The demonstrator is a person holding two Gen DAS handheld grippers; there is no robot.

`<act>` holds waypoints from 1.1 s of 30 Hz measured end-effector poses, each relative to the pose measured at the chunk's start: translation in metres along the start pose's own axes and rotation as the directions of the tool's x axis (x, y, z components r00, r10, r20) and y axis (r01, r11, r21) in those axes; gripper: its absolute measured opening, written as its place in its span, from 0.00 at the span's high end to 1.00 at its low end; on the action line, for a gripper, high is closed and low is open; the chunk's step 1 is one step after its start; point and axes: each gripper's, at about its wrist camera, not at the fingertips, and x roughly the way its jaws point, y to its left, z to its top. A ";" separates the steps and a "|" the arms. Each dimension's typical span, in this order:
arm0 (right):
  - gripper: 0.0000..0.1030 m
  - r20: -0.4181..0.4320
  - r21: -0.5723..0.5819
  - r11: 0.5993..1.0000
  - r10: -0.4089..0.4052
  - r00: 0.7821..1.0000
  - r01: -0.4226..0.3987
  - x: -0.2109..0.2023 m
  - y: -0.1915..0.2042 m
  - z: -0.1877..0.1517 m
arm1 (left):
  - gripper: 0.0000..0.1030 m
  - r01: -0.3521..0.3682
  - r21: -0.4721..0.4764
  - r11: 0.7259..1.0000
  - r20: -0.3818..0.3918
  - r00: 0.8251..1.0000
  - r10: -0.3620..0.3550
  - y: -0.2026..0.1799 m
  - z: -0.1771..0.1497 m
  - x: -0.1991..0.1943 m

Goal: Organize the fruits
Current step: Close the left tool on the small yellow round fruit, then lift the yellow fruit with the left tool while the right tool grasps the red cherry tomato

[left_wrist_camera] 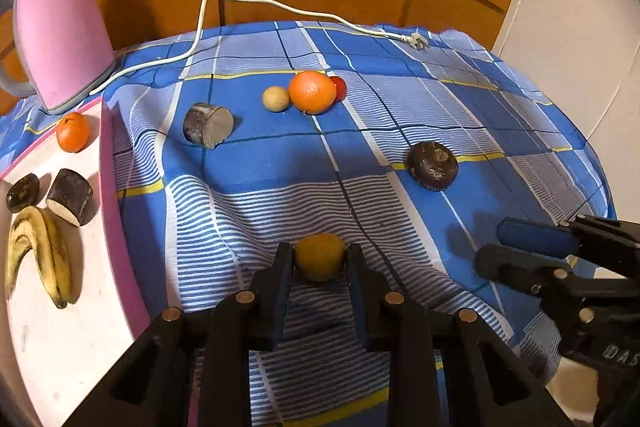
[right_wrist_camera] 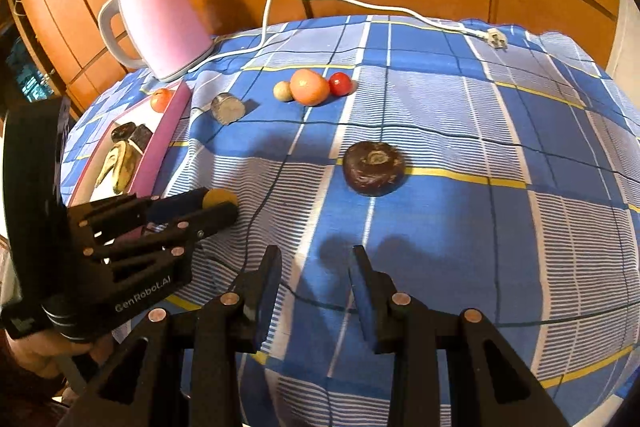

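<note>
Over the checked tablecloth [left_wrist_camera: 248, 163], left gripper [left_wrist_camera: 319, 259] jaws pinch a yellow fruit [left_wrist_camera: 320, 255]; right gripper [right_wrist_camera: 316, 259] hovers, jaws apart.

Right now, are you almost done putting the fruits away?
About halfway. Done: the tray holds a banana, a small orange and two dark pieces. In hand: the left gripper grips a yellow fruit. Left on the cloth: big orange, tan ball, red fruit, two dark chunks.

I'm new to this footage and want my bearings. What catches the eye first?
The left gripper is shut on a small yellow fruit just above the blue checked cloth. Behind it a big orange sits mid-table, and a pink kettle stands at the far left by the tray.
</note>
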 end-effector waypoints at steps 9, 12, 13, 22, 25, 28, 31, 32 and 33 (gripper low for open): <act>0.66 0.016 0.013 1.000 -0.025 1.000 0.025 -0.007 -0.007 0.009 | 0.73 0.000 0.005 1.000 0.004 1.000 0.000 -0.001 -0.006 0.003; 0.66 0.012 0.025 0.999 -0.031 0.999 0.031 -0.007 -0.011 0.013 | 0.73 0.002 0.011 1.000 0.017 1.000 -0.002 -0.001 -0.008 0.002; 0.66 0.013 0.037 0.999 -0.028 1.000 0.027 -0.008 -0.014 0.014 | 0.73 0.004 0.012 1.000 0.021 1.000 -0.004 -0.001 -0.009 0.002; 0.66 0.011 0.085 0.996 -0.014 1.000 0.013 -0.005 -0.031 0.037 | 0.73 0.020 0.005 1.000 0.041 0.999 -0.020 0.002 -0.010 0.002; 0.66 -0.004 0.132 0.990 0.043 0.999 -0.042 0.005 -0.038 0.052 | 0.73 0.027 0.006 1.000 0.047 0.999 -0.028 0.003 -0.011 0.001; 0.66 -0.016 0.155 0.984 0.091 0.996 -0.087 0.019 -0.039 0.073 | 0.73 0.027 0.013 1.000 0.051 0.998 -0.028 0.002 -0.012 0.001; 0.66 -0.026 0.177 0.977 0.122 0.992 -0.115 0.033 -0.040 0.096 | 0.73 0.022 0.024 0.999 0.057 0.998 -0.024 0.001 -0.012 0.000; 0.66 -0.029 0.201 0.971 0.142 0.989 -0.134 0.040 -0.042 0.107 | 0.73 0.022 0.027 0.999 0.058 0.998 -0.023 0.000 -0.013 0.000; 0.66 -0.029 0.227 0.963 0.154 0.988 -0.144 0.045 -0.045 0.114 | 0.73 0.022 0.029 0.999 0.059 0.998 -0.023 0.000 -0.013 0.000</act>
